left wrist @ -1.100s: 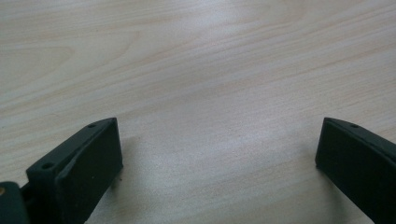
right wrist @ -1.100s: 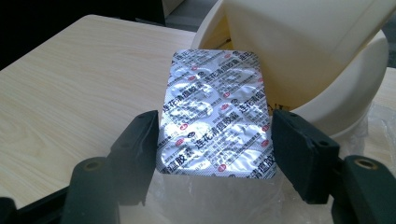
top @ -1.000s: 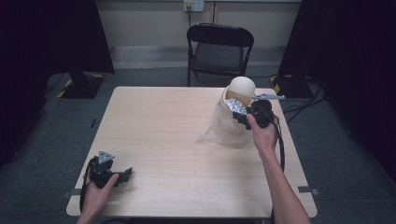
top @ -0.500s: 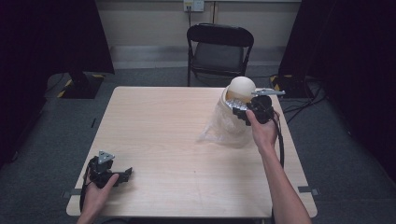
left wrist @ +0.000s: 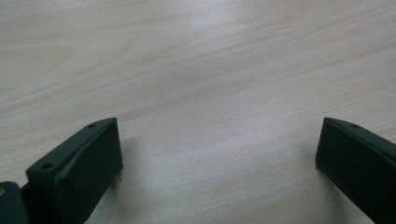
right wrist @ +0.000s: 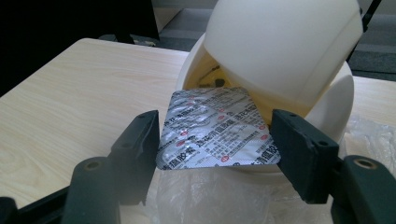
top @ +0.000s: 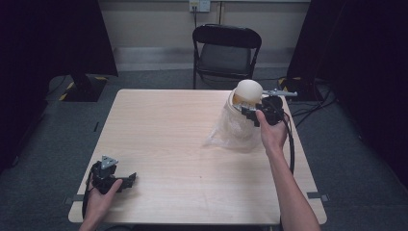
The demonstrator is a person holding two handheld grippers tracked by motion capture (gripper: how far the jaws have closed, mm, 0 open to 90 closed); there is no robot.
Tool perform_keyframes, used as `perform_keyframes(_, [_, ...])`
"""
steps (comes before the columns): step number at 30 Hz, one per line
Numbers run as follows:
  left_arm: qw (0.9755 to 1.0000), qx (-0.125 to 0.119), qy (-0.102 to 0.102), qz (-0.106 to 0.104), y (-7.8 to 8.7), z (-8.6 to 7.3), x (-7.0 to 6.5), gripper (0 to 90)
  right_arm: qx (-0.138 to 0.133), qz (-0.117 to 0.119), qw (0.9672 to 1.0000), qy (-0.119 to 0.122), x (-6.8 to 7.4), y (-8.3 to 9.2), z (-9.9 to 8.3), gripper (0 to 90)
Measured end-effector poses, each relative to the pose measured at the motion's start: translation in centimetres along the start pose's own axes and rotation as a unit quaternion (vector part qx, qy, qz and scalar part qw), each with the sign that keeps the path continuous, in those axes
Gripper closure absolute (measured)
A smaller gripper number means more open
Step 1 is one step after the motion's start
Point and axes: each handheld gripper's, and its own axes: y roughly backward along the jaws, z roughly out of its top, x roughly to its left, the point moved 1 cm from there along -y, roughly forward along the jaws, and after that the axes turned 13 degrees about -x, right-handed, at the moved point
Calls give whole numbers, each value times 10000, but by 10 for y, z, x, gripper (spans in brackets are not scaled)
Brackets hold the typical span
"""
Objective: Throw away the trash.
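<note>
A: Foil blister pack sits clamped by its two side edges in your right gripper, its far edge just at the slot under the tilted swing lid of the small white bin.

B: So which step is this?

A: The drop-in, as I judge it. The bin stands at the far right of the table with a clear plastic liner bunched around its base.

B: And your next move?

A: You probably need to nudge the pack further past the lid, then let go so it slides inside.

B: The other hand?

A: Your left gripper rests near the table's front left corner, jaws spread wide, holding nothing.
</note>
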Motion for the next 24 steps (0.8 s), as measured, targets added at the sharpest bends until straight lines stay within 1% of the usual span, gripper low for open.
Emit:
perform_keyframes(1, [10000,0,-5,6,0,0,0,0,-32,-29,10000,-61,-1,-1,1,342])
perform_keyframes(2, [10000,0,-5,6,0,0,0,0,-32,-29,10000,-61,-1,-1,1,342])
perform_keyframes(3, [10000,1,-8,9,0,0,0,0,-104,-72,9998,-143,0,-3,3,341])
perform_keyframes(4, [10000,1,-8,9,0,0,0,0,-104,-72,9998,-143,0,-3,3,341])
perform_keyframes(5, [10000,-3,2,5,0,0,0,0,-146,-147,9996,-179,2,-5,5,340])
perform_keyframes(10, [10000,2,-4,5,0,0,0,0,-160,-193,9994,-218,2,-9,5,337])
perform_keyframes(11, [10000,-4,3,5,0,0,0,0,-150,-243,9992,-285,1,-10,4,336])
perform_keyframes(12, [10000,-4,3,5,0,0,0,0,-150,-243,9992,-285,1,-10,4,336])
perform_keyframes(14, [10000,2,-10,8,0,0,0,0,-142,-357,9989,-257,0,-9,3,341])
perform_keyframes(17, [10000,-1,-6,7,0,0,0,0,-64,-378,9989,-255,1,-6,2,340])
perform_keyframes(18, [10000,-2,-5,8,0,0,0,0,-46,-426,9989,-206,2,-6,2,341])
perform_keyframes(19, [10000,0,-8,8,0,0,0,0,-17,-425,9989,-177,2,-7,1,340])
perform_keyframes(22, [10000,2,-11,7,0,0,0,0,48,-395,9989,-233,3,-13,-1,340])
perform_keyframes(24, [10000,3,-11,7,0,0,0,0,30,-395,9990,-219,3,-16,-1,341])
